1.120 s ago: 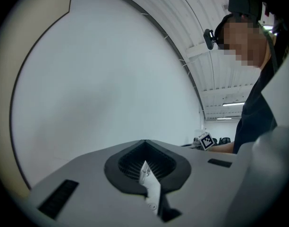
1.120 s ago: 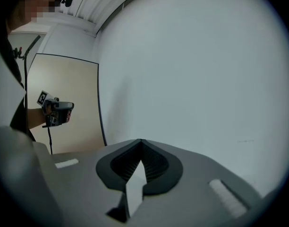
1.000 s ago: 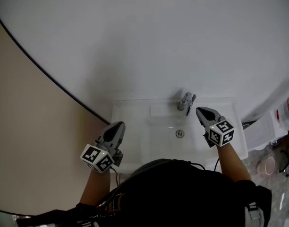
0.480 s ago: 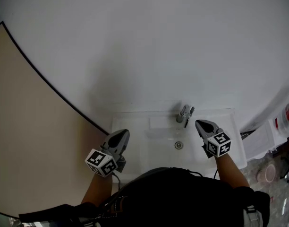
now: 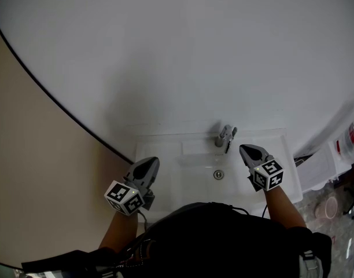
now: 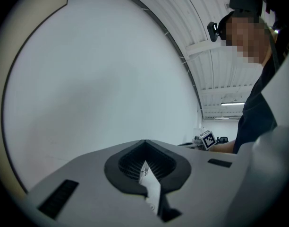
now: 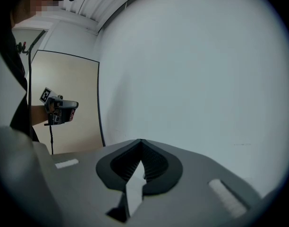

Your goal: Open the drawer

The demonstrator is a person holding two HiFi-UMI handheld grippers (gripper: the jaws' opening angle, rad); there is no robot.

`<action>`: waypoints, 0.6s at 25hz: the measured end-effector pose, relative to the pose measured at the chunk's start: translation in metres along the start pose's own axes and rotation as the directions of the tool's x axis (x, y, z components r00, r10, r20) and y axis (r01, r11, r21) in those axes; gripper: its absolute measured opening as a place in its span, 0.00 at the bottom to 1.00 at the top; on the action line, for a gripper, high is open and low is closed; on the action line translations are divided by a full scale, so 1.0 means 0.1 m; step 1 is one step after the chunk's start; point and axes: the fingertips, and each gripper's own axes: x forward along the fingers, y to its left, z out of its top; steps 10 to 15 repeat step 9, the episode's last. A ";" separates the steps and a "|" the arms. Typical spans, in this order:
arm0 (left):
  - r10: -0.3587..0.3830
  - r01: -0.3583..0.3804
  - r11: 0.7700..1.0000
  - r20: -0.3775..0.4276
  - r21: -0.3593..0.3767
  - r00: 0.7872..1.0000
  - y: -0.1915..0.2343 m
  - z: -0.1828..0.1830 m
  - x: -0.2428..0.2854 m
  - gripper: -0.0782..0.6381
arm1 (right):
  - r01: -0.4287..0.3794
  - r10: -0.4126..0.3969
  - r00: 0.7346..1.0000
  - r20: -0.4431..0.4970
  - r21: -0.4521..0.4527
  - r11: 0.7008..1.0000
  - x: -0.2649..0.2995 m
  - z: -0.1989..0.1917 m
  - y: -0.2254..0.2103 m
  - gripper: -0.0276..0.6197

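Observation:
No drawer shows in any view. In the head view my left gripper (image 5: pixel 152 162) hangs over the left rim of a white sink (image 5: pixel 165 181), and my right gripper (image 5: pixel 244 149) hangs over its right side, beside the faucet (image 5: pixel 225 136). Both point at the bare white wall. In the left gripper view the left gripper (image 6: pixel 144 143) has its jaws closed tip to tip with nothing between them. The right gripper (image 7: pixel 140 142) looks the same in its own view, shut and empty. Each gripper also sees the other: the right gripper (image 6: pixel 206 139) and the left gripper (image 7: pixel 59 107).
The sink's drain (image 5: pixel 218 175) lies between my hands. A beige panel with a dark edge (image 5: pixel 38 155) stands at the left. At the right are a white ledge with papers (image 5: pixel 321 165) and a pinkish bowl (image 5: pixel 326 208) lower down. The person's dark clothing fills the bottom.
The head view has shifted slightly. Both grippers keep their places over the sink and stay shut.

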 end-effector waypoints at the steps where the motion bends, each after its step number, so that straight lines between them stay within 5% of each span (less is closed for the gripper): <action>1: -0.001 0.001 1.000 -0.002 0.000 1.000 0.00 -0.01 0.01 0.10 | 0.001 -0.001 1.000 -0.002 -0.002 1.000 0.00 0.00 0.00 0.04; 15: -0.008 0.008 1.000 -0.004 0.002 1.000 -0.01 -0.03 0.02 0.10 | 0.003 -0.003 1.000 -0.002 -0.019 1.000 0.00 0.01 0.00 0.04</action>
